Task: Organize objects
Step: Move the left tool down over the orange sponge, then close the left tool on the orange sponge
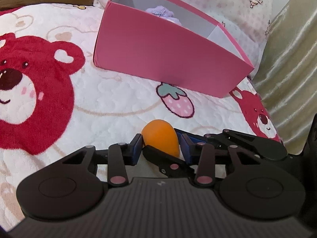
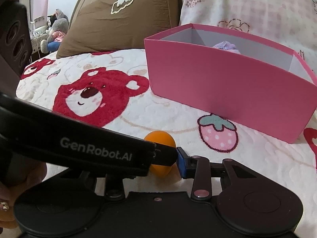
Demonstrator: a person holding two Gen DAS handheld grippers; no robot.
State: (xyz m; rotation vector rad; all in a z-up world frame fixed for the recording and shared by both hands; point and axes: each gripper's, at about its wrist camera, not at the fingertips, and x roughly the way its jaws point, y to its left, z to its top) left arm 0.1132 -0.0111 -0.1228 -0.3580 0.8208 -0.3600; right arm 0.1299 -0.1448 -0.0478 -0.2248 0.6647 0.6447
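While both grippers crowd the same spot, we see the left gripper [image 1: 161, 148] with its blue-padded fingers [image 1: 137, 148] on either side of the orange egg-shaped sponge [image 1: 161, 139]; left pad touches it, right pad sits just beside it, so we read it as clamped on the sponge. The right gripper [image 2: 168, 162] comes in at the same sponge [image 2: 161, 137]: its right blue finger [image 2: 181, 163] is right at the sponge's edge. Its left finger is hidden behind the left gripper's black body, which crosses the right wrist view, so we cannot tell whether the right one actually grips. One black finger of the right gripper crosses under the sponge in the left wrist view.

The sponge lies on the bed blanket [image 1: 111, 103], white fleece with red bear prints and a pink strawberry [image 1: 177, 102] just beyond it.

Further back, well apart from the sponge, stands the open pink box [image 1: 158, 51], white inside, with something lilac and fuzzy [image 1: 162, 11] in it. A brown pillow [image 2: 122, 23] and a pink-patterned pillow [image 2: 257, 2] lie behind the box. A person's hand [image 2: 11, 188] shows at the lower left of the right wrist view.
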